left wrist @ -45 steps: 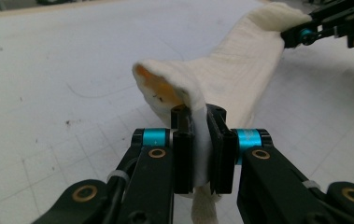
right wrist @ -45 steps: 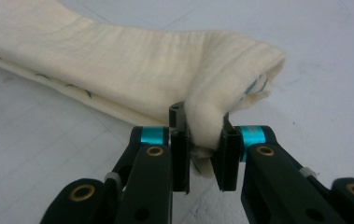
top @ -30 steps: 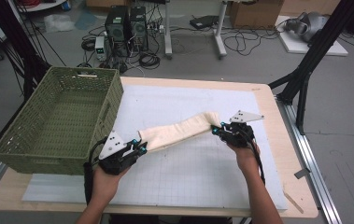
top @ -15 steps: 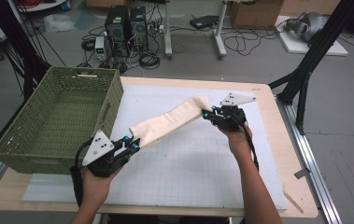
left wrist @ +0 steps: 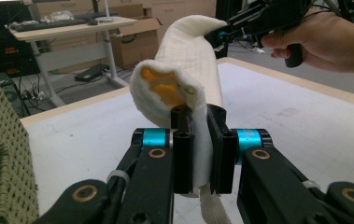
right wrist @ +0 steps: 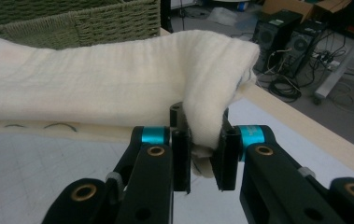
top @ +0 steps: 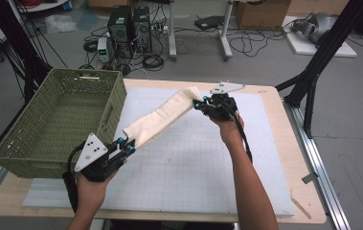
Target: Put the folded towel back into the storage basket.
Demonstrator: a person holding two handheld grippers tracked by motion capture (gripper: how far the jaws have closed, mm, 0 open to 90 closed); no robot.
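Cream cloth (top: pixel 162 117): 1 piece, folded, held aloft, each end pinched by left gripper (top: pixel 125 144) and right gripper (top: pixel 199 105). Risk: thin bite; cloth may slip and sag onto table (top: pixel 275 191).

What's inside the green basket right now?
The green basket looks empty: bare woven floor and walls in the high view. The strip just inside its near wall is hidden. The cream cloth hangs outside it, between both hand-held grippers.

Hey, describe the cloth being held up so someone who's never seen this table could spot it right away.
Start at the green basket on the table's left. Just right of it, a cream folded towel hangs stretched above the white mat, pinched at each end by a hand-held gripper.
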